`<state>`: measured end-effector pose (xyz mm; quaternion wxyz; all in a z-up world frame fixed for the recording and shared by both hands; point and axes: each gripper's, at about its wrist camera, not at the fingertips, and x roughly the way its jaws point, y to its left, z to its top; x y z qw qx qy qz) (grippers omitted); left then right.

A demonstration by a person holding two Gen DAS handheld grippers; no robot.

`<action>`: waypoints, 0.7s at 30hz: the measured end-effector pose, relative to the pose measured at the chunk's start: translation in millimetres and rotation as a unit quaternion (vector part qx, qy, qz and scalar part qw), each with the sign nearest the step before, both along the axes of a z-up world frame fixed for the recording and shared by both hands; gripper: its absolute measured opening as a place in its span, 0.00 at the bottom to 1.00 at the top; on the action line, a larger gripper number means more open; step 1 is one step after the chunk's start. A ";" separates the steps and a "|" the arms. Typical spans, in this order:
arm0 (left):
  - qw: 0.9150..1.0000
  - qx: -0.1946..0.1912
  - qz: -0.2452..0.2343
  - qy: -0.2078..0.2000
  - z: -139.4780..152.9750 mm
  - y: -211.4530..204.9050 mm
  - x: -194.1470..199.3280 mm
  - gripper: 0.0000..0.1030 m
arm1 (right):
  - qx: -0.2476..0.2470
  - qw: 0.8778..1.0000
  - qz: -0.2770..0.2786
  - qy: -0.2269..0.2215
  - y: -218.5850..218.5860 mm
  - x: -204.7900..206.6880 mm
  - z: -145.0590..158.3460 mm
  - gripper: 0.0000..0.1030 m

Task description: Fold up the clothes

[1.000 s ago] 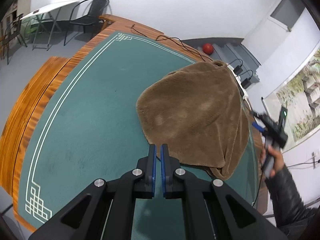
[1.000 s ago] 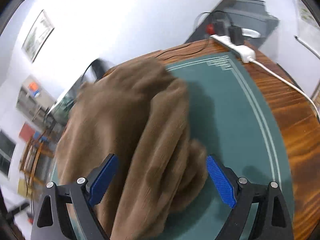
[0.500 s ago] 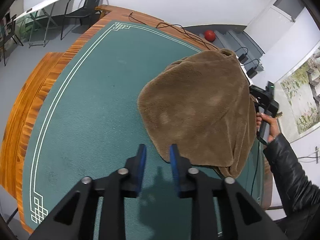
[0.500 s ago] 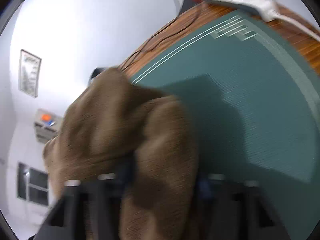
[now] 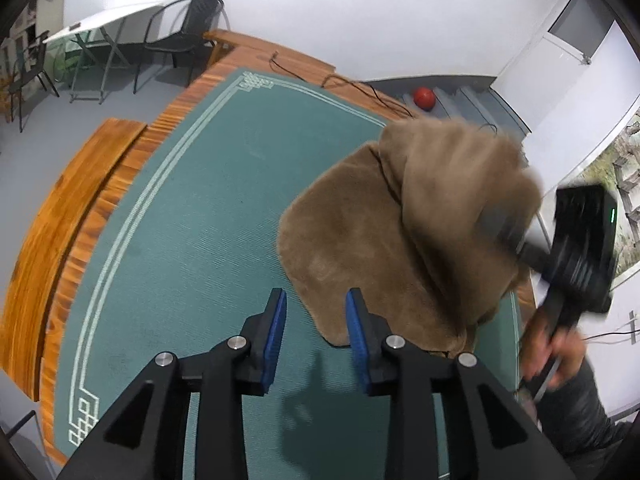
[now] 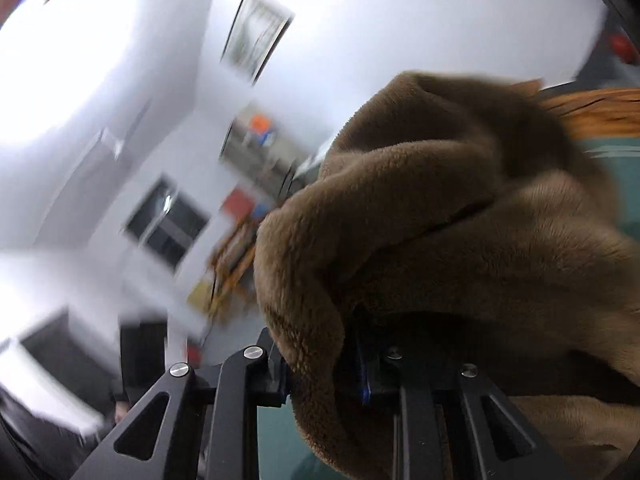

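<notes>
My left tool hangs over the green felt of the tabletop, its blue-padded fingers spread apart with nothing between them. The near edge of the brown fleece garment lies just ahead of the right-hand finger; I cannot tell whether that finger touches it.

The garment sits toward the right side of the tabletop. Its left part lies flat on the felt. Its far right part is lifted off the surface and bunched, blurred in the left wrist view.

My right tool is pinching the brown fleece garment: a thick fold runs down between the two fingers and covers most of them, only a sliver of blue pad visible. In the left wrist view the right tool shows as a blurred dark body at the raised bunch, with my right hand gripping its handle below.

The right wrist view is heavily motion-blurred. Fleece fills its right half. The background shows a white wall, a framed picture and dark windows, all tilted.

Beyond the tabletop: wooden border, black chair, folding table, red ball by the steps, black cable on the far edge.
</notes>
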<state>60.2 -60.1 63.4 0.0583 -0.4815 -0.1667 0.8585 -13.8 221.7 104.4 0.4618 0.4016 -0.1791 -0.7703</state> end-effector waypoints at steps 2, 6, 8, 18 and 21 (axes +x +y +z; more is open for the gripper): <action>1.000 -0.003 0.008 0.002 0.8 -6.0 7.5 0.40 | 0.042 0.999 0.035 0.000 -28.7 23.2 -17.7 0.25; 1.000 -0.002 0.018 -0.005 -4.5 -15.7 16.1 0.42 | 0.084 0.994 0.058 -0.042 -51.5 56.9 -58.9 0.25; 1.000 0.002 0.023 -0.010 -8.8 -20.7 17.2 0.42 | 0.104 0.992 0.050 -0.054 -48.7 70.9 -71.0 0.26; 1.000 0.007 0.010 -0.010 -19.0 -21.6 13.7 0.42 | 0.095 0.992 -0.074 -0.028 35.9 95.2 -25.9 0.70; 1.000 0.011 -0.002 -0.009 -17.9 -18.1 15.0 0.43 | 0.061 0.986 -0.149 -0.032 62.8 74.5 -9.9 0.71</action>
